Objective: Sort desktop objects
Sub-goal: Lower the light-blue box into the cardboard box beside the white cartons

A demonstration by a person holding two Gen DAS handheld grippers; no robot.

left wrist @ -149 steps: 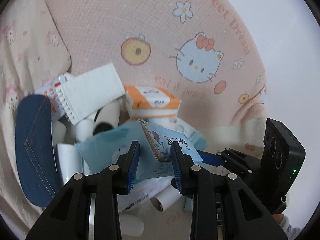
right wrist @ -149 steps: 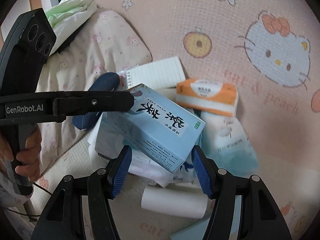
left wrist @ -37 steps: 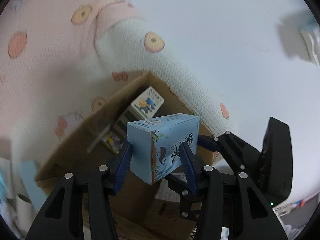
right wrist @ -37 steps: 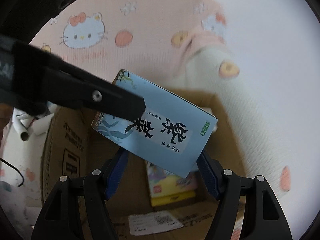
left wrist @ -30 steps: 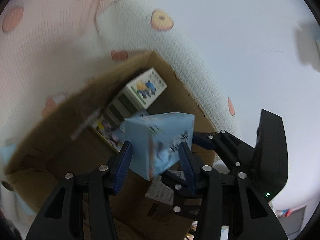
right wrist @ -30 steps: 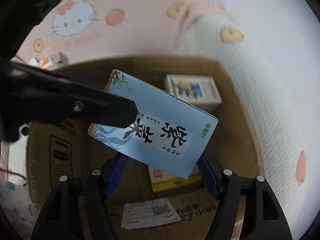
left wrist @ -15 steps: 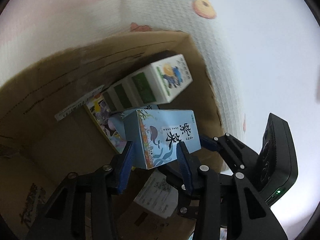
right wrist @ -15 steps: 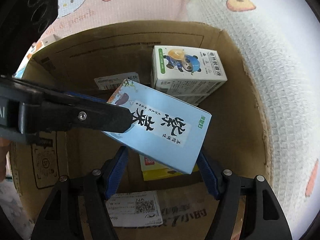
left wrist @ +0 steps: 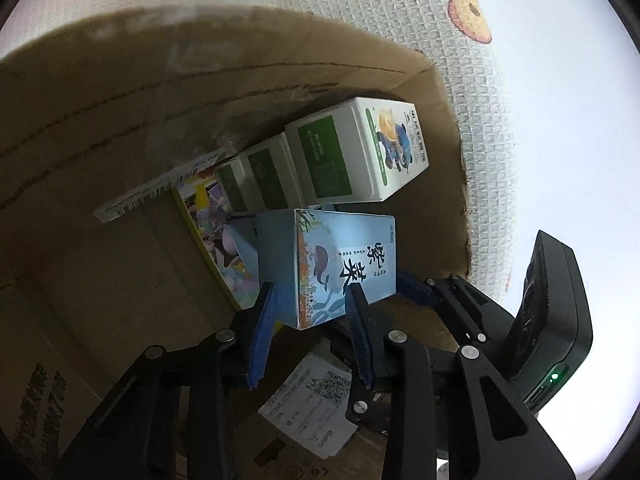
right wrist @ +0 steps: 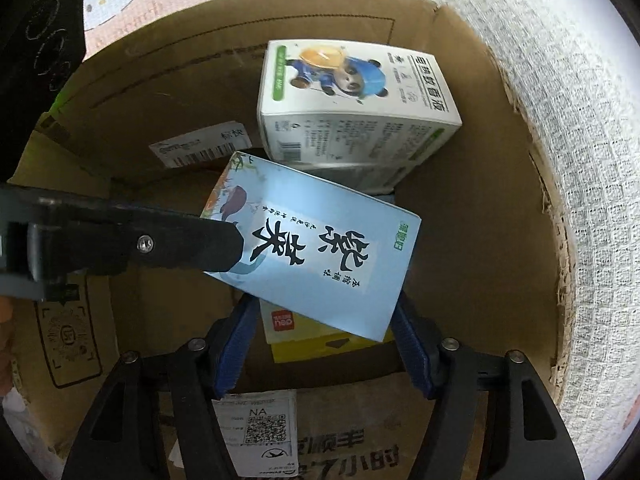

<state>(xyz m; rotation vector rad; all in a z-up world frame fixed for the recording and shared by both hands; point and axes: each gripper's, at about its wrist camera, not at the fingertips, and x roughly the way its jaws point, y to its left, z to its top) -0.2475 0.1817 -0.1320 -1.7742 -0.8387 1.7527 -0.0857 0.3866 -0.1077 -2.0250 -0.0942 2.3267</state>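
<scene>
A light blue box with black characters (left wrist: 344, 264) (right wrist: 320, 248) hangs inside an open cardboard carton (left wrist: 100, 128) (right wrist: 472, 240). My left gripper (left wrist: 310, 312) grips its near end with both blue pads on it, jaws closing. One left finger (right wrist: 160, 248) lies across the box's printed face in the right wrist view. My right gripper (right wrist: 324, 308) points straight down and clamps the box across its width, jaws closing too. Its fingers (left wrist: 436, 300) reach in from the right in the left wrist view. The box is tilted and sits just above a yellow packet (right wrist: 316, 340).
A white and green panda box (left wrist: 360, 152) (right wrist: 352, 96) lies on smaller green-labelled boxes (left wrist: 260, 180) against the carton's far wall. A colourful flat packet (left wrist: 216, 248) lies on the floor. Shipping labels (right wrist: 256, 432) stick to the walls. White waffle blanket (right wrist: 580, 160) surrounds the carton.
Both grippers have sunk with the blue box from above the carton's rim down inside it. The box has rolled and now hangs close over the packets on the floor.
</scene>
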